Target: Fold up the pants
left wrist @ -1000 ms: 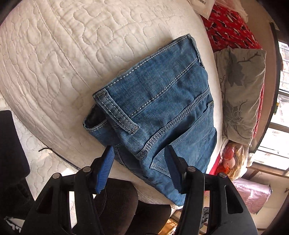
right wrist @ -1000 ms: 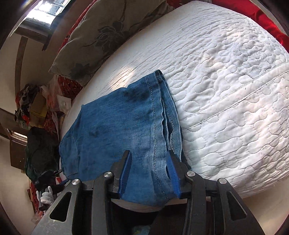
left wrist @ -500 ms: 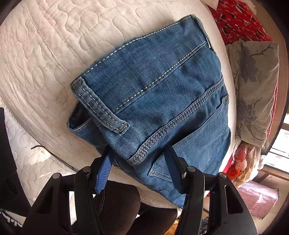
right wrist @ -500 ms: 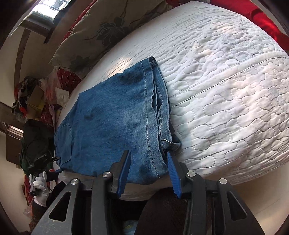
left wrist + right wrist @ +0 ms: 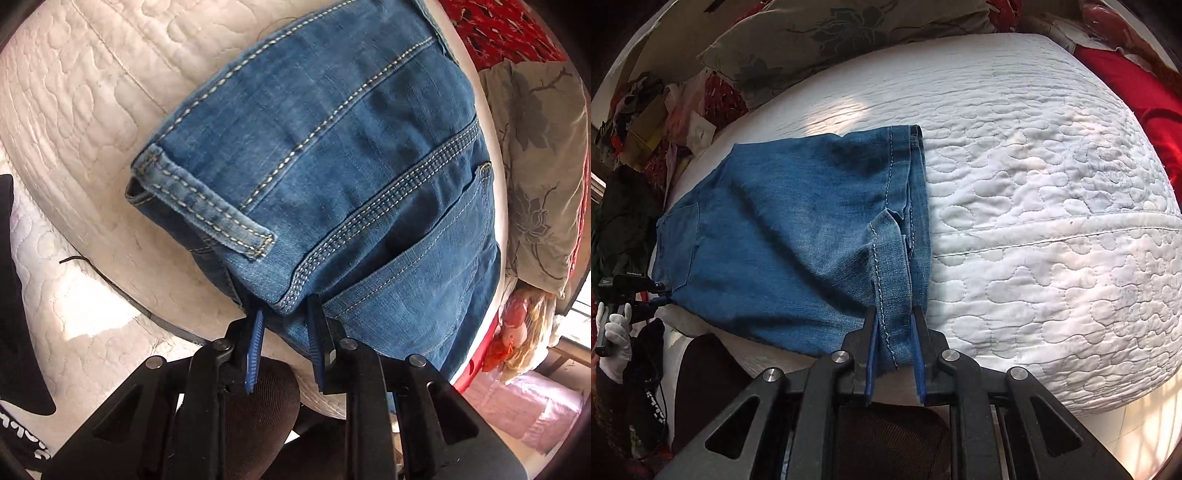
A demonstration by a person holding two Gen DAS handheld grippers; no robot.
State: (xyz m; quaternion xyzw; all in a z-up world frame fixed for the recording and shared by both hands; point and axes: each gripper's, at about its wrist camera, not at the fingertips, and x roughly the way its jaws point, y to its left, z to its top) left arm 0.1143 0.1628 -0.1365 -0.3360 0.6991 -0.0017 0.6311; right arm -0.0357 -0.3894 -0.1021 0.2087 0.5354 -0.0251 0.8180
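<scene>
My left gripper (image 5: 284, 332) and right gripper (image 5: 894, 345) are closing on the jeans' (image 5: 351, 155) near edge, denim between both; pillow (image 5: 831, 33) beyond, mattress (image 5: 1052, 206) beneath.

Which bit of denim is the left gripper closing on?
On the white quilted mattress lie folded blue jeans. At their near edge, the left gripper is closing on the corner where the thick stitched yoke seam ends, beside the back pocket.

Folded pants (image 5: 783, 236) on mattress (image 5: 1034, 206) near front edge (pillow (image 5: 827, 33) behind).
</scene>
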